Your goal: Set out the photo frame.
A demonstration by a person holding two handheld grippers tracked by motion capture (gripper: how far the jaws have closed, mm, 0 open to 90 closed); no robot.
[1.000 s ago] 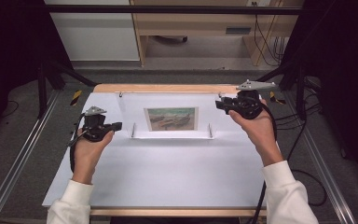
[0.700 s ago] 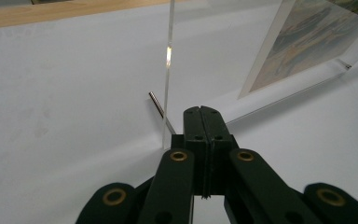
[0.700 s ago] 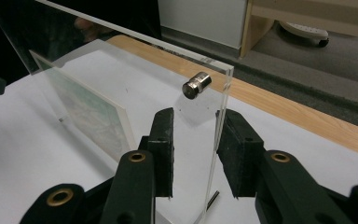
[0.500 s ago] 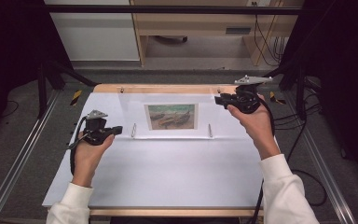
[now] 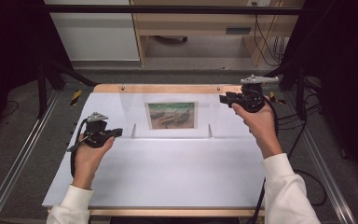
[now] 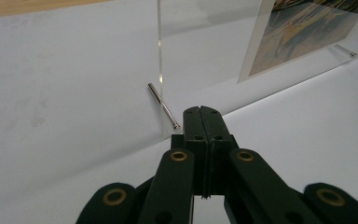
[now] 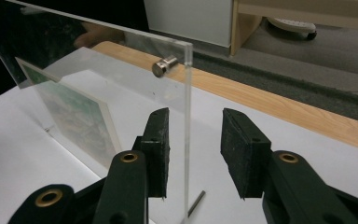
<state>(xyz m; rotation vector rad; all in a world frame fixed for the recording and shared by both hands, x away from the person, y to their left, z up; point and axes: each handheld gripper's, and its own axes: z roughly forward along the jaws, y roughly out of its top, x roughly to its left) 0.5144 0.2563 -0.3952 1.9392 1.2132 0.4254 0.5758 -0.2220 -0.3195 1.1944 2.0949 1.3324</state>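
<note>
Acrylic picture frame (image 5: pixel 170 114) stands upright on the white counter (image 5: pixel 168 172), a clear sheet with a small printed picture (image 5: pixel 171 115) of boats on a shore at its middle; no writing or brand can be read on it. Metal studs sit near its upper corners, one (image 7: pixel 164 66) showing just beyond the right gripper (image 7: pixel 193 151), and thin metal pins (image 6: pixel 163 106) prop its foot. The right gripper straddles the frame's right edge, the clear sheet running between its two black pads; the jaws have just been opening and the far pad stands apart from the sheet, so nothing is clamped. The left gripper (image 6: pixel 201 119) is closed on nothing, its jaws pressed together, with the frame's left edge and one prop pin just ahead of its tips. In the high view the left gripper (image 5: pixel 116 132) points at the frame's lower left corner, the right gripper (image 5: pixel 224 98) at its upper right.
</note>
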